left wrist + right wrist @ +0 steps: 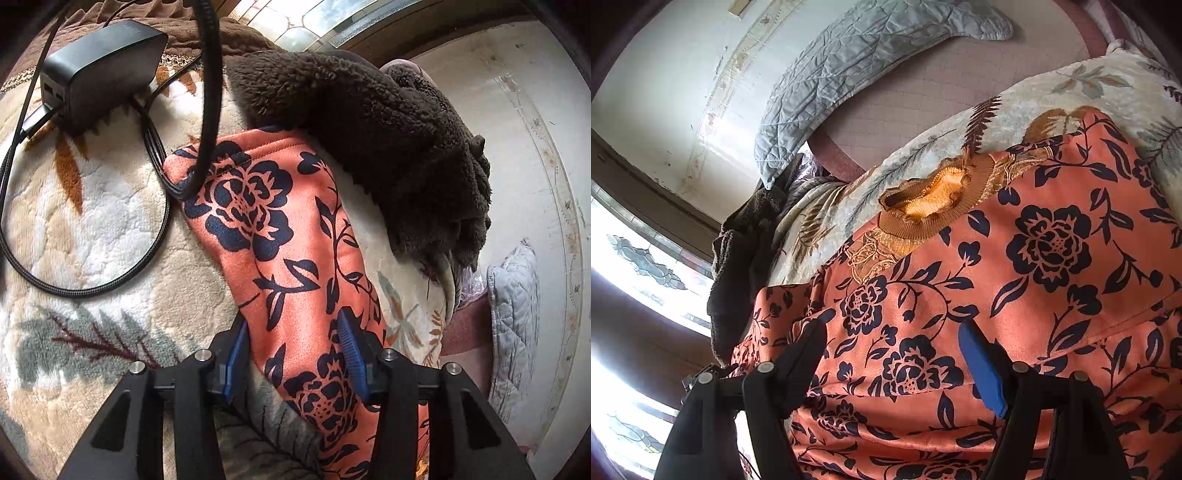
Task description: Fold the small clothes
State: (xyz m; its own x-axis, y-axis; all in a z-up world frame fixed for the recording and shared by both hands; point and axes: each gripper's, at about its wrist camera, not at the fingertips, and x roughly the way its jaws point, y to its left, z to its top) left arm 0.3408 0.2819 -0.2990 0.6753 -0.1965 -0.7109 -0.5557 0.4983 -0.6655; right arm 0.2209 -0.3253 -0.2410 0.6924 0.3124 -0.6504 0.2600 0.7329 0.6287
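Observation:
An orange garment with a dark blue flower print lies on a cream floral blanket. In the left wrist view its sleeve (pixel 280 236) runs from the upper left down between my fingers. My left gripper (pixel 291 332) is open, its blue pads either side of the sleeve just above it. In the right wrist view the garment's body (pixel 1015 288) fills the frame, with a tan ribbed collar (pixel 923 206) at the far side. My right gripper (pixel 890 343) is open over the body, nothing between its fingers.
A dark brown fleece (pixel 362 122) lies beside the sleeve's far end. A black charger (pixel 99 70) and cables (pixel 155 147) lie on the blanket (pixel 92 221) to the left. A grey quilted pillow (pixel 857 66) leans on the wall behind the bed.

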